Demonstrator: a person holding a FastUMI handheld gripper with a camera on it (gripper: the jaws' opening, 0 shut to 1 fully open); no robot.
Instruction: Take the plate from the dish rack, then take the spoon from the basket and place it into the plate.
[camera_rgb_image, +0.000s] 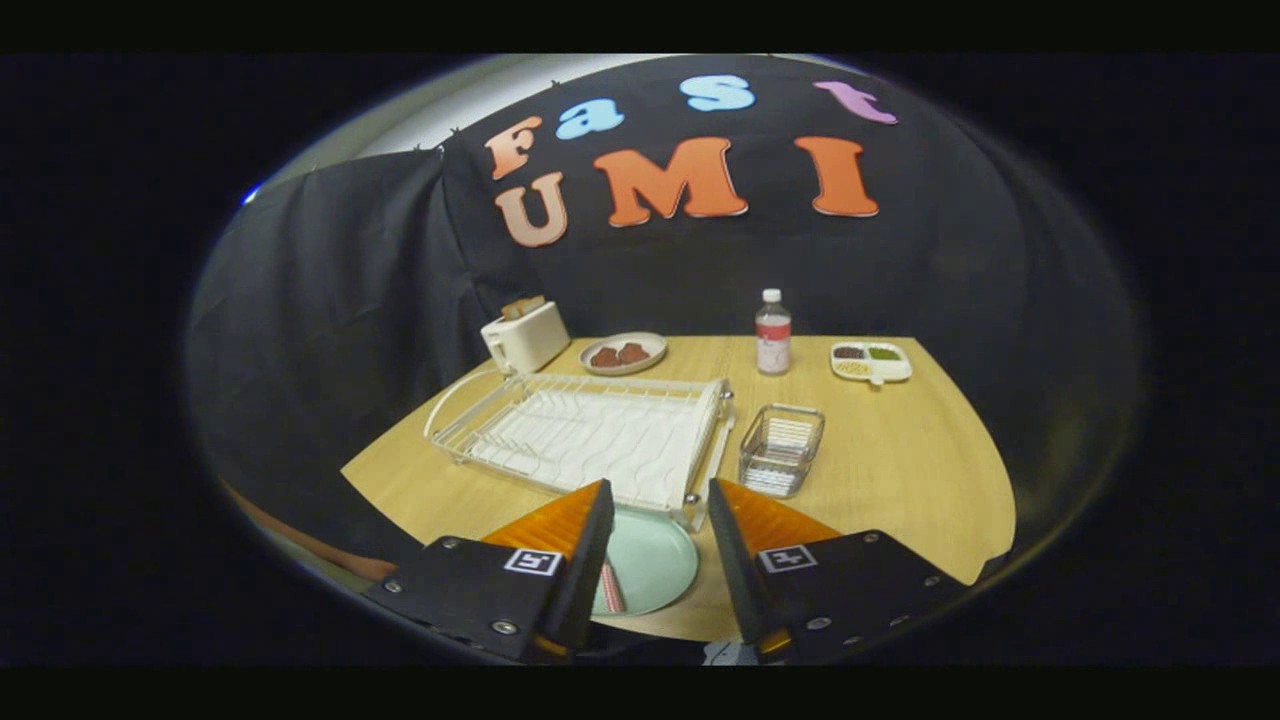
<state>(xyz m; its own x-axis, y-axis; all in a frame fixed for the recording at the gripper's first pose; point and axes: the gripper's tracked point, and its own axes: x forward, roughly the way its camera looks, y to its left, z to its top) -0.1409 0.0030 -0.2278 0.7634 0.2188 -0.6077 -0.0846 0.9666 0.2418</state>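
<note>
The gripper (660, 500) hangs above the wooden counter (900, 480) with its jaws wide apart and nothing between them. Just below the gap lies the pale green plate (655, 560), flat on the counter beside the dish rack (590, 435). A red and white striped spoon (611, 588) rests on the plate, close to the left finger. Past the fingers sits the white dish rack, and the wire basket (781, 449) stands just right of it. Farther back are a toaster (524, 337), a plate of brown food (623, 353), a bottle (772, 333) and a little snack tray (871, 362).
</note>
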